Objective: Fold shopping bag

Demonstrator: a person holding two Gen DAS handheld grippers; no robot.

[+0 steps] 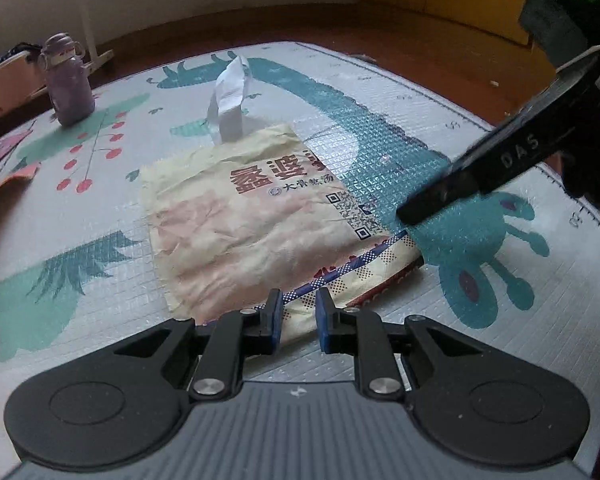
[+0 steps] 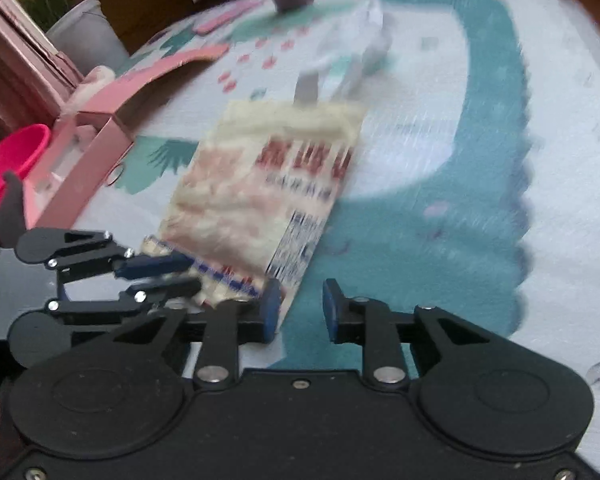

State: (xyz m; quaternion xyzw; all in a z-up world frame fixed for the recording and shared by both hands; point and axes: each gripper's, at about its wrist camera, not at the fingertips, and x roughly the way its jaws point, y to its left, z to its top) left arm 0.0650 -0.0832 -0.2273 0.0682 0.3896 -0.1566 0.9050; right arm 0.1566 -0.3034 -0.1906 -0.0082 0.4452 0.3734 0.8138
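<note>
A cream shopping bag (image 1: 260, 220) with red characters and QR codes lies flat on the play mat (image 1: 460, 128), its white handles (image 1: 230, 100) at the far end. My left gripper (image 1: 298, 314) is open, its fingertips either side of the bag's near blue-checked bottom edge. The right gripper's finger (image 1: 460, 180) hovers over the bag's right edge. In the blurred right wrist view the bag (image 2: 260, 192) lies ahead; my right gripper (image 2: 298, 310) is open at its near right corner, and the left gripper (image 2: 168, 276) straddles the bottom edge.
A purple bottle (image 1: 68, 80) stands at the mat's far left. A pink cardboard box (image 2: 100, 132), a bright pink bowl (image 2: 12, 156) and a grey bucket (image 2: 88, 36) sit left of the bag. Wooden floor (image 1: 400, 40) surrounds the mat.
</note>
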